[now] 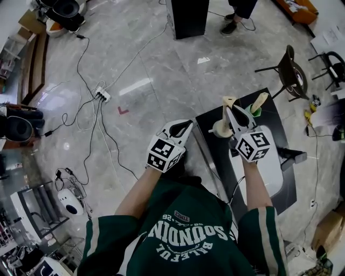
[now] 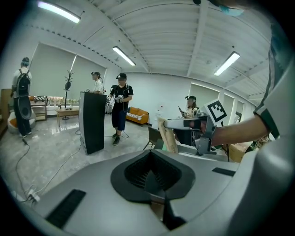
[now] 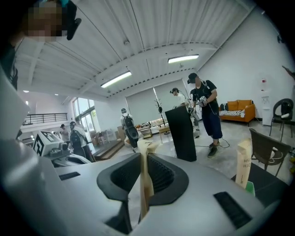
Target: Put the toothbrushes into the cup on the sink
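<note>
My right gripper (image 1: 230, 111) is shut on a beige paper-wrapped toothbrush (image 1: 228, 101), held upright above the far end of the black table (image 1: 206, 122). In the right gripper view that toothbrush (image 3: 146, 182) stands pinched between the pads of the right gripper (image 3: 144, 173). A second wrapped toothbrush (image 1: 260, 101) stands in a green cup (image 1: 254, 111) just right of it, and shows again as the other toothbrush (image 3: 243, 162). The white sink (image 1: 270, 173) lies under my right forearm. My left gripper (image 1: 185, 126) hangs left of the table, shut and empty (image 2: 154, 184).
Cables and a power strip (image 1: 102, 96) trail over the marble floor at left. A black cabinet (image 1: 187, 17) and a standing person (image 1: 237, 15) are at the far side. A dark chair (image 1: 291, 69) stands beyond the table. Several people move about the room.
</note>
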### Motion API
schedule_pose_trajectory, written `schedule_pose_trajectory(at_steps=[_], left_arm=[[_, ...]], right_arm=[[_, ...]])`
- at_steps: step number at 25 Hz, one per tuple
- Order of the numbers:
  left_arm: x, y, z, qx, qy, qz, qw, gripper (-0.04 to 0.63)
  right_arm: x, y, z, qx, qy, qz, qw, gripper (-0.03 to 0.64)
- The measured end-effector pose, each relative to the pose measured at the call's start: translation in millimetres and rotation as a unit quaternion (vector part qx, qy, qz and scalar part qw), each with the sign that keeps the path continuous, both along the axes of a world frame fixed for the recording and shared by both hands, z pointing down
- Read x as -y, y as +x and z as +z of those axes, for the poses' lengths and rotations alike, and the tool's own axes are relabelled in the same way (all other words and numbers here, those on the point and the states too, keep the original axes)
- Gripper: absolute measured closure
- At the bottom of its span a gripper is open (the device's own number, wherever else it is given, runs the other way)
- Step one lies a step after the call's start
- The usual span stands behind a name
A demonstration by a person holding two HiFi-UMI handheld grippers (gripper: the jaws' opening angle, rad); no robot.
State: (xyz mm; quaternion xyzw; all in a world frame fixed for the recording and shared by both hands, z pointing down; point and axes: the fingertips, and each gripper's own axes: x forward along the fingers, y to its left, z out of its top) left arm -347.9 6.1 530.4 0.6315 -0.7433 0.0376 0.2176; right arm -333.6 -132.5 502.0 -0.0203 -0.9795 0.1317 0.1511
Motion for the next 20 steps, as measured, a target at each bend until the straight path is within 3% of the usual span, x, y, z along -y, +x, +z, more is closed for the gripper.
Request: schedule_pose_trajectory(at_steps=[5, 20], left_arm=[[-1.9, -3.5, 4.9, -0.003, -0.005, 0.001, 1.0, 0.584], [3.1, -6.6, 9.2, -0.007, -0.005, 0.017, 0.9998, 0.584]], right_arm=[[-8.7, -10.9, 1.6, -0.005, 0.015, -0.012, 1.0, 0.543], [-7.8, 24.2, 63.8, -0.078, 0.021, 0.013, 0.997, 0.541]])
